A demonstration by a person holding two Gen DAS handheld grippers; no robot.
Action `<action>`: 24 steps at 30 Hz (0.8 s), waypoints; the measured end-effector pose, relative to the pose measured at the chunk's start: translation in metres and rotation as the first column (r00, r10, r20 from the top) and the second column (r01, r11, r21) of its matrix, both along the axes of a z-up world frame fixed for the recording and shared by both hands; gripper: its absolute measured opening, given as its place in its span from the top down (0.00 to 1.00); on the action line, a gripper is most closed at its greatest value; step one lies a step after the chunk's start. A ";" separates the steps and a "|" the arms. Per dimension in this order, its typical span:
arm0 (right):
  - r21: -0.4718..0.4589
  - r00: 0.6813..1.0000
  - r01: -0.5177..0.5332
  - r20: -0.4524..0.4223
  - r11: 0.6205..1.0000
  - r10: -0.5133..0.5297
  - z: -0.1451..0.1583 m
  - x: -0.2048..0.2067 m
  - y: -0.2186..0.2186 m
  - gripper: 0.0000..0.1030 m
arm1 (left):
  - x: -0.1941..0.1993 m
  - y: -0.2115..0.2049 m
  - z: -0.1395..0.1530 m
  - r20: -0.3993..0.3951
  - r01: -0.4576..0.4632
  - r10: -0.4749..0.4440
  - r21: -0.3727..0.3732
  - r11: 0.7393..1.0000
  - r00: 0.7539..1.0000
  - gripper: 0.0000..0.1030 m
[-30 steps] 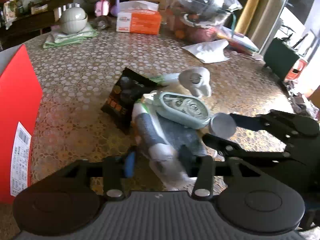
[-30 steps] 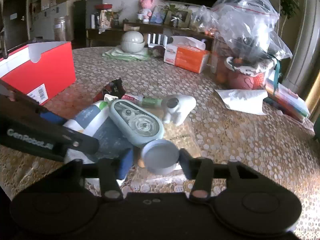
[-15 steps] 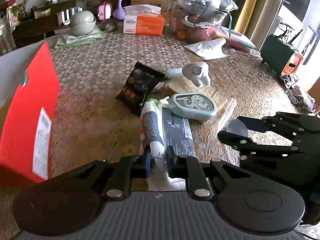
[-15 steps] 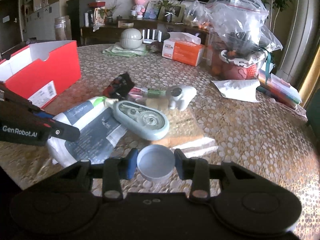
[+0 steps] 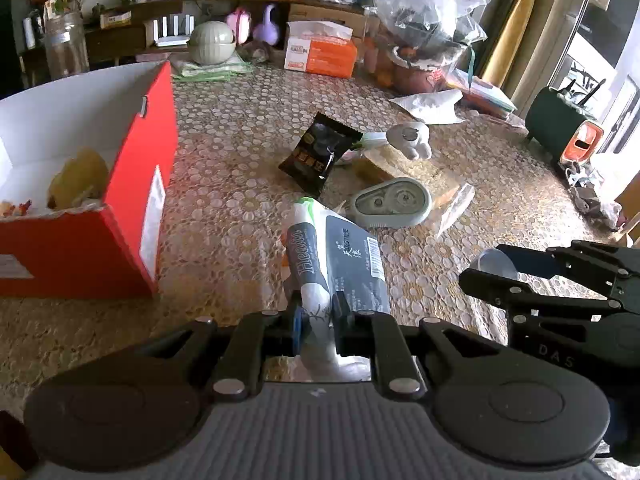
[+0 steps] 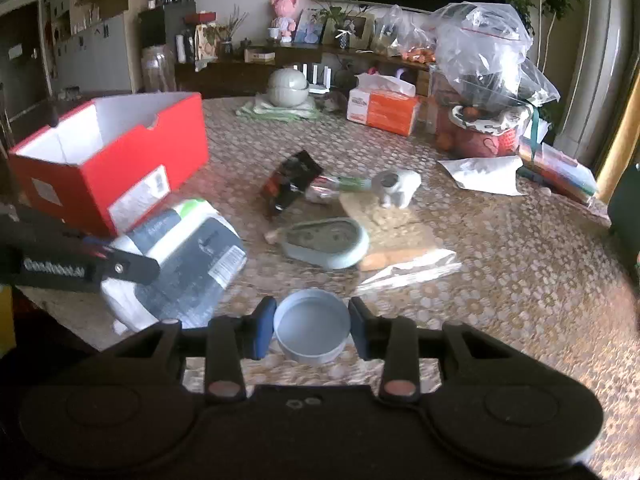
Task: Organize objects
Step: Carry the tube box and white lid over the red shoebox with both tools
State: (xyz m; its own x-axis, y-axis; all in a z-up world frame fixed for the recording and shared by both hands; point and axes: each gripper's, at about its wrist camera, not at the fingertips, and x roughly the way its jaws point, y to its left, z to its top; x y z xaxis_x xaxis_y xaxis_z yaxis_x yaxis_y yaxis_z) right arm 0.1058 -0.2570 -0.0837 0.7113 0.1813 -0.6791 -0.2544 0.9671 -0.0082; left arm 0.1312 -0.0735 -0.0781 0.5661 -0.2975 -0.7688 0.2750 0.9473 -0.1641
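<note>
Gold-and-cream patterned cloth covers the round table (image 5: 224, 184), and the room crowds in behind it: a dark sideboard (image 6: 256, 68) with photo frames and a pink figurine at twelve o'clock, and yellow curtains (image 5: 508, 28) at two o'clock in the left wrist view. On the far side of the table stand an orange tissue box (image 5: 320, 53), a pale green lidded bowl (image 5: 211, 42) on a folded cloth, and bulging clear plastic bags (image 6: 488, 52).

The left gripper (image 5: 316, 326) is clamped tight on the end of a grey-and-white wipes pack (image 5: 336, 256), which hangs from it above the cloth. The right gripper (image 6: 312, 326) pinches a small pale blue round lid (image 6: 312, 330), open side up, between its pads.

At nine o'clock sits the open red shoebox (image 5: 132, 200) — something yellowish lies inside, too dim to name. Mid-table lie a black snack packet (image 5: 316, 152), a grey-green correction tape dispenser (image 5: 390, 202), a small white figurine (image 5: 410, 140) and a clear sleeve over a tan pad (image 6: 392, 236).

The wipes pack's gripped end is hidden behind the left gripper's body, and the right wrist view is motion-blurred — the packet's print cannot be read there. A green-and-white tube (image 6: 348, 184) is half covered by the packet.
</note>
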 end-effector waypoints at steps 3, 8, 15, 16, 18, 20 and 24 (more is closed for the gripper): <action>0.004 1.000 -0.020 0.014 1.000 0.020 0.010 -0.007 0.012 0.63 | -0.009 0.005 0.009 0.023 0.002 -0.002 0.001 1.000 1.000 0.86; 0.016 0.997 -0.059 0.043 0.998 0.059 0.030 -0.013 0.034 0.63 | -0.020 0.018 0.026 0.065 -0.001 0.001 0.003 1.000 0.998 0.86; 0.036 0.991 -0.109 0.086 0.993 0.105 0.054 -0.015 0.064 0.63 | -0.028 0.045 0.043 0.090 -0.027 0.029 -0.020 0.999 0.996 0.86; 0.043 0.990 -0.115 0.090 0.992 0.111 0.057 -0.013 0.069 0.63 | -0.029 0.050 0.046 0.096 -0.035 0.037 -0.020 0.999 0.995 0.86; 0.052 0.988 -0.124 0.096 0.991 0.119 0.062 -0.011 0.077 0.63 | -0.030 0.057 0.052 0.109 -0.048 0.050 -0.020 0.999 0.993 0.86; 0.059 0.986 -0.139 0.101 0.989 0.132 0.067 -0.009 0.084 0.63 | -0.030 0.066 0.057 0.119 -0.056 0.057 -0.018 0.998 0.991 0.86; 0.055 0.981 -0.169 0.111 0.984 0.162 0.073 -0.004 0.101 0.63 | -0.031 0.084 0.066 0.137 -0.073 0.074 -0.014 0.997 0.988 0.86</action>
